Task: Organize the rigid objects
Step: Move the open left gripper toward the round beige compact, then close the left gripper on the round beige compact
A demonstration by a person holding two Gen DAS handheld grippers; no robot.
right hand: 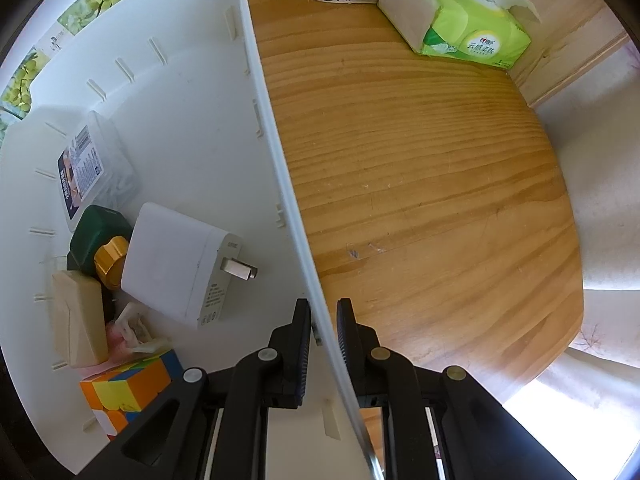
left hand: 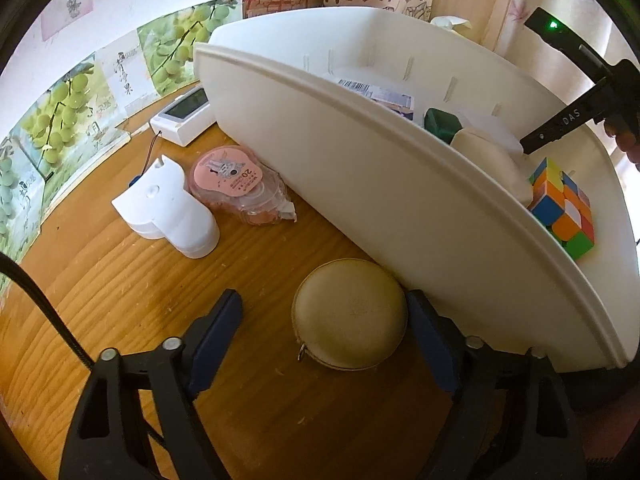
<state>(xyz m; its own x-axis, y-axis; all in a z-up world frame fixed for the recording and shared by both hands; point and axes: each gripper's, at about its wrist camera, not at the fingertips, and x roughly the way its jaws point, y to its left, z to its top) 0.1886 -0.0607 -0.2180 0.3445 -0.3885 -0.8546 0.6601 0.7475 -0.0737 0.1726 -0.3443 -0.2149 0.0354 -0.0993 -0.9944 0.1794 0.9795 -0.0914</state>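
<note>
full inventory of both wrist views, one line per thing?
bin: 1, white, on table
round zip case: 1, tan, on table between left fingers
tape dispenser: 1, pink and clear, left of bin
white gadget: 1, beside dispenser
small display: 1, white, far left
puzzle cube: 1, multicolour, in bin
plug adapter: 1, white, in bin
green box: 1, in bin
beige block: 1, in bin
tissue pack: 1, green, right of bin
left hand-held gripper: open
right hand-held gripper: clamped on bin wall
</note>
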